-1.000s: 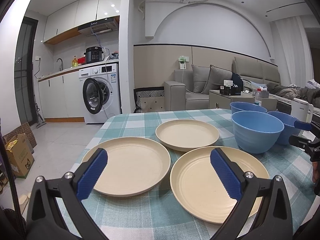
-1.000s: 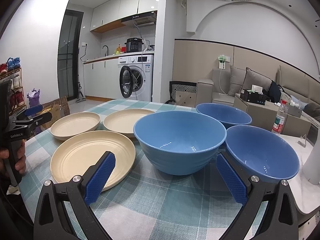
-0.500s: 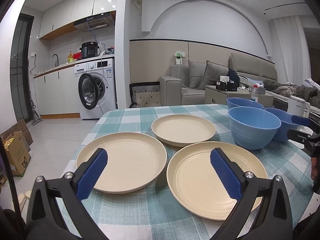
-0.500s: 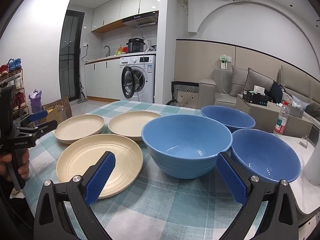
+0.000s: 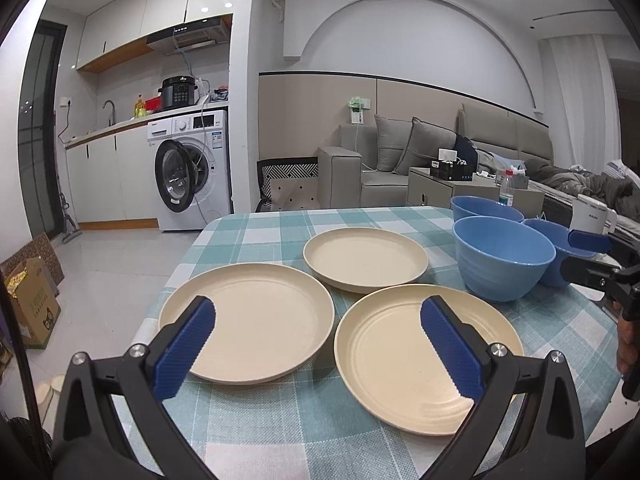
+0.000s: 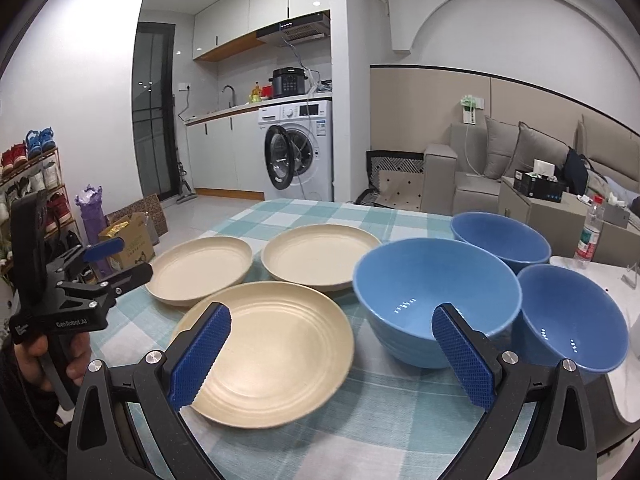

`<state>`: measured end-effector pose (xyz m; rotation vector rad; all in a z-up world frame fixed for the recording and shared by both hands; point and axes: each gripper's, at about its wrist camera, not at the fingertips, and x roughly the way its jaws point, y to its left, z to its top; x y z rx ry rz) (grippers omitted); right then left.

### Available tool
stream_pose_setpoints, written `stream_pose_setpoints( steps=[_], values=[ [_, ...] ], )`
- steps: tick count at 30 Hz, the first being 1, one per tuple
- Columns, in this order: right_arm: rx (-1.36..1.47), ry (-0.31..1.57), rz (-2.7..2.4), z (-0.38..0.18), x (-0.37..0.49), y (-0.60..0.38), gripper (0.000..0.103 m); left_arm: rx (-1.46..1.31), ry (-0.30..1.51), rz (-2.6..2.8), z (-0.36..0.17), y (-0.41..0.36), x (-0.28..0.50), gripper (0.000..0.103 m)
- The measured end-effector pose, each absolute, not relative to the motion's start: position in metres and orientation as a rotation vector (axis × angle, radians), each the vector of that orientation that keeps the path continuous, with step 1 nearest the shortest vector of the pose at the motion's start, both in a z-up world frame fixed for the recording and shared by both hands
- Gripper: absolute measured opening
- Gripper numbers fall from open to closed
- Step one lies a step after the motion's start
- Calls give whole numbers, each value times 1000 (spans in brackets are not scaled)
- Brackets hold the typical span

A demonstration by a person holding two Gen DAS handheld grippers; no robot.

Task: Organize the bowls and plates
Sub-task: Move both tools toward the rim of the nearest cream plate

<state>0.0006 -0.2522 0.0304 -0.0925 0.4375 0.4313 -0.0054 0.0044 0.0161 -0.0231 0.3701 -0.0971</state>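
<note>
Between wide left jaws: plates [image 5: 424, 356] | between wide right jaws: bowl [image 6: 436, 296]

A home's open kitchen-living room: washing machine [image 5: 192, 176] under the counter, grey sofa [image 5: 384, 172], checked table [image 5: 276, 224].

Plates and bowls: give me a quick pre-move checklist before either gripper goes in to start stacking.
1. Left gripper open, holding nothing: ok.
2. Right gripper open, holding nothing: ok.
3. Three cream plates lie flat and separate on the checked tablecloth, none stacked; nearest plate unobstructed: ok.
4. Three blue bowls upright; front bowl looks empty: ok.
5. Right-hand bowl sits near the table's edge: cannot tell if stable.
6. Grippers apart from each other: ok.
</note>
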Motion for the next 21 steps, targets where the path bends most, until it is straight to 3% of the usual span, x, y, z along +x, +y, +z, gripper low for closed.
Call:
stream_pose_setpoints(
  steps=[21],
  values=[
    [-132, 475, 543, 73, 27, -182, 103, -14, 440, -13, 45, 32, 6, 103]
  ],
)
